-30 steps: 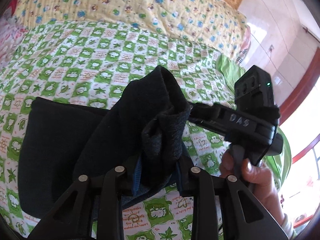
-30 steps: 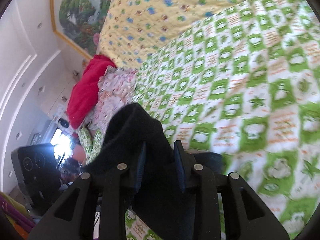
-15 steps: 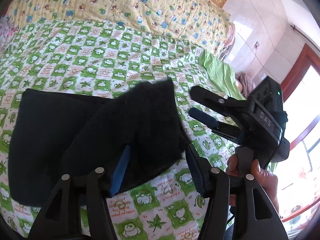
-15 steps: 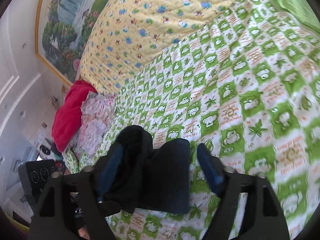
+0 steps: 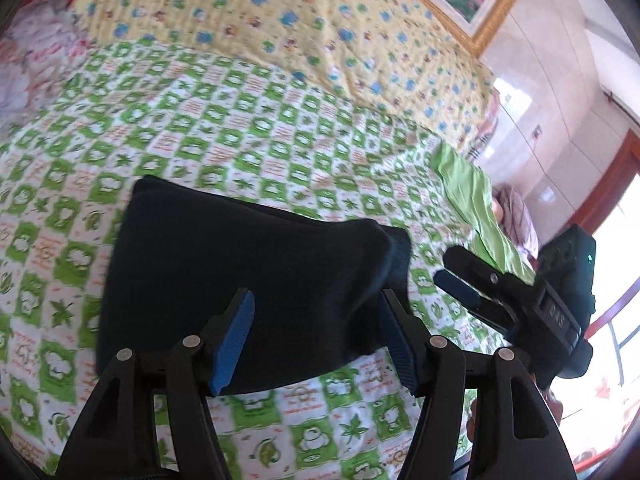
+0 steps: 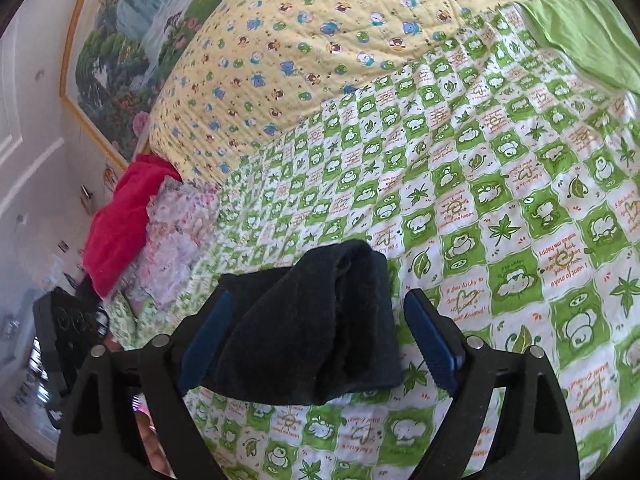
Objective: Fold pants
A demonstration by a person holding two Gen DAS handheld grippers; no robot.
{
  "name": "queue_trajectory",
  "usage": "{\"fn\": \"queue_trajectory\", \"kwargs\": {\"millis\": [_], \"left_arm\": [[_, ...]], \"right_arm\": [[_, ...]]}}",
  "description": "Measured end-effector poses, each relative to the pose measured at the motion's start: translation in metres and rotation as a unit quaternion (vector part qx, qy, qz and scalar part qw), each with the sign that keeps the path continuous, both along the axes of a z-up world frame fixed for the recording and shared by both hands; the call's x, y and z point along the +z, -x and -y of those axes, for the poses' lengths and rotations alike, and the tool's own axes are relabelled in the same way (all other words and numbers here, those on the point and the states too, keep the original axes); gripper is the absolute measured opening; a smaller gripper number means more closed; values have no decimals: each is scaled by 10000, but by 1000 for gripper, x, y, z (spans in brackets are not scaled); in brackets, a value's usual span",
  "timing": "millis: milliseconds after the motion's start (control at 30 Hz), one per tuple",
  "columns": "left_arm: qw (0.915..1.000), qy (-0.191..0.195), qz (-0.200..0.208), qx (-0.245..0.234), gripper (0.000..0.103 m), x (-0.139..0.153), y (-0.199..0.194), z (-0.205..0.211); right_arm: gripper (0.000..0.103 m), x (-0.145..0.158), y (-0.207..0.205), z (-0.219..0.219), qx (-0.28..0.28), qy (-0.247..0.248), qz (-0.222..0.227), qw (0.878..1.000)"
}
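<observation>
1. The pants [image 5: 240,276], dark navy, lie folded into a thick block on the green checked bedspread [image 5: 248,148].
2. In the left wrist view their long axis runs across the picture, from a square corner at upper left to a rounded, bunched end at right; that right end sits higher, with layers stacked.
3. In the right wrist view the pants [image 6: 312,332] are seen end on: the bunched end faces the camera and the length runs away toward the left, where the pink floral cloth [image 6: 176,248] and red cloth [image 6: 128,220] lie.
4. The left gripper [image 5: 316,336] has its jaws spread and opening; the pants lie between and beyond the blue pads [image 5: 234,340], which do not press on the cloth.
5. The right gripper [image 6: 320,340] also stands wide and is opening; the bunched end lies between its pads [image 6: 432,344], clear of the right one, free of any grip.
6. In the left view the right gripper [image 5: 472,284] sits just beside the pants' right end, apart from it.
7. A yellow quilt [image 5: 280,12] borders the bedspread's far side.
</observation>
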State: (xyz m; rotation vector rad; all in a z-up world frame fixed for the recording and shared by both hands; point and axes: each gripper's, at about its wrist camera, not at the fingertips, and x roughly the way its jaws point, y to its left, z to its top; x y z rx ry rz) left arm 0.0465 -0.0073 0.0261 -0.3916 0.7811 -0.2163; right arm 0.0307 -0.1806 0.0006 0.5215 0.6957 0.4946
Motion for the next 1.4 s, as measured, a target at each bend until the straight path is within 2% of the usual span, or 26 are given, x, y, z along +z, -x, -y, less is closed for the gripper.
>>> {"fn": "queue_trajectory", "kwargs": {"millis": [267, 833, 1200, 1400], "left_arm": [[9993, 118, -40, 363, 65, -3, 11, -32], [9964, 205, -250, 784, 70, -18, 13, -76], [9959, 84, -450, 785, 75, -33, -10, -81], [9950, 54, -564, 823, 76, -42, -21, -84]], "right_arm": [[89, 3, 12, -19, 73, 285, 49, 9996], [90, -14, 13, -25, 10, 344, -247, 9991], [90, -39, -5, -19, 93, 205, -554, 9982], [90, -50, -14, -15, 284, -111, -699, 9971]]}}
